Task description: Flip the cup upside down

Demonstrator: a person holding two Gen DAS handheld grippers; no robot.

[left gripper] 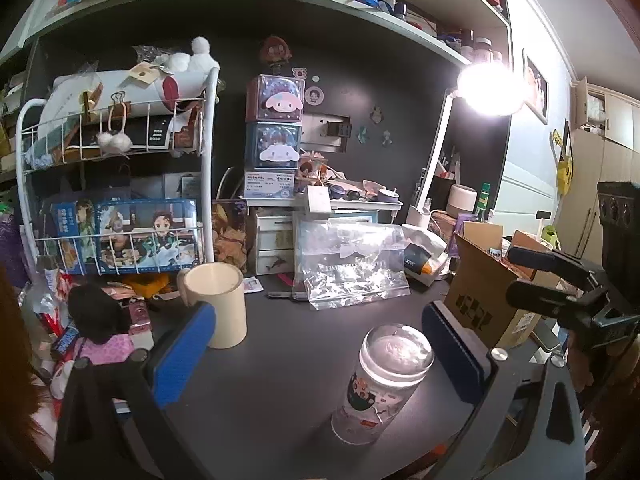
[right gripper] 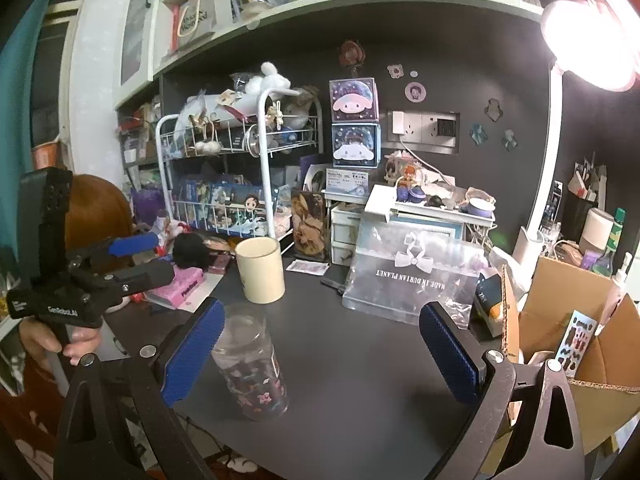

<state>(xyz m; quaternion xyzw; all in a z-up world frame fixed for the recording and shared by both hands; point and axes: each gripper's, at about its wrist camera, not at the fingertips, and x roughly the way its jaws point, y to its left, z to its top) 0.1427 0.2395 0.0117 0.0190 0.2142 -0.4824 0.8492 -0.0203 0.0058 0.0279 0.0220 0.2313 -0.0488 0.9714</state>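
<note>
A clear glass cup with cartoon prints (left gripper: 380, 384) stands on the dark desk (left gripper: 288, 360) with its thick base up, mouth down. It also shows in the right wrist view (right gripper: 252, 364). My left gripper (left gripper: 320, 352) is open and empty, its blue pads either side, the cup nearer the right pad and apart from both. My right gripper (right gripper: 320, 354) is open and empty, the cup beside its left pad (right gripper: 192, 352). A cream mug (left gripper: 218, 304) stands upright, mouth up, behind the left pad; it also shows in the right wrist view (right gripper: 260, 270).
A clear zip bag (right gripper: 412, 280) lies at the back of the desk. A cardboard box (right gripper: 568, 328) stands at the right. A white wire rack (left gripper: 116, 184) and small drawers (right gripper: 344, 232) line the back. Pink packets and a black plush (right gripper: 192, 250) crowd the left.
</note>
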